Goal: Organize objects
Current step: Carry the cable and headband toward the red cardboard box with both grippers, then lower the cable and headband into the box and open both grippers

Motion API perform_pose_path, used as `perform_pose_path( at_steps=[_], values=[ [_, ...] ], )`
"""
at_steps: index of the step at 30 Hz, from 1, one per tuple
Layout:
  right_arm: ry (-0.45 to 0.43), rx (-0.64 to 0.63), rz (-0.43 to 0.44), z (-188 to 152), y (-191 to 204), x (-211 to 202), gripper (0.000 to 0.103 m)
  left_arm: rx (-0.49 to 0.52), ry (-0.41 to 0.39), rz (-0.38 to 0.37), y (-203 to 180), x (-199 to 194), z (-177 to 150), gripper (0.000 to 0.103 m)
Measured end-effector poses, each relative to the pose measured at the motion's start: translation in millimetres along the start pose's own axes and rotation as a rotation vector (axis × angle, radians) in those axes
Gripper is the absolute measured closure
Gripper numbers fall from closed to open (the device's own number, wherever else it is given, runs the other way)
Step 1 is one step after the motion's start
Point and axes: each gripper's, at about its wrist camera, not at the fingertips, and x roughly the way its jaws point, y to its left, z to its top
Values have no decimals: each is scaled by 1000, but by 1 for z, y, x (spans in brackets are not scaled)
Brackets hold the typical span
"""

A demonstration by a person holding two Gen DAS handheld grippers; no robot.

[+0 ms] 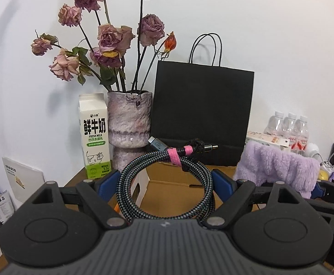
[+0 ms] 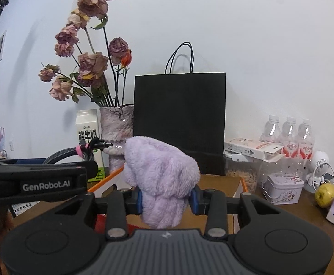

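Nearest to me, my left gripper [image 1: 164,184] has its blue-padded fingers [image 1: 222,184] spread wide around a coiled braided grey-and-black cable bound with a pink strap [image 1: 167,178]; the pads press its two sides, so I hold the coil upright, plugs pointing away from me. My right gripper [image 2: 167,198] has its fingers [image 2: 195,198] drawn in close on a fluffy lilac plush cloth [image 2: 161,176], which bulges up above the pinch. The two grippers sit side by side, the left one visible at the left of the right wrist view.

Just under and beyond both loads lies an open brown cardboard box [image 1: 178,183] on the wooden bench [image 2: 304,208]. I judge it the likely place for these things, though that is a guess.

Farther back, along the bench's far edge against the white wall, stand a white-and-green milk carton [image 1: 94,137], a mottled pink ceramic vase of dried roses [image 1: 129,123] and a black paper carrier bag [image 1: 202,112]. Toward the far right corner are three clear water bottles [image 2: 288,133], a lilac tin [image 2: 282,188] and a yellow-green apple [image 2: 326,194].

Both items are lifted but neither is set down yet, so I judge the sorting is midway at best, with the right-hand clutter untouched.
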Motion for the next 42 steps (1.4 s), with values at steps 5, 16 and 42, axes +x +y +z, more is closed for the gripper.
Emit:
perform_pose_path(
  at_steps=[5, 16, 42],
  values=[
    [24, -2, 5, 6, -4, 22, 68, 6, 0, 4, -2, 23, 6, 17],
    [108, 35, -24, 10, -24, 71, 67, 11, 54, -3, -5, 71, 7, 17],
    [289, 25, -141, -22, -41, 129, 1, -8, 206, -15, -2, 136, -13, 0]
  ],
)
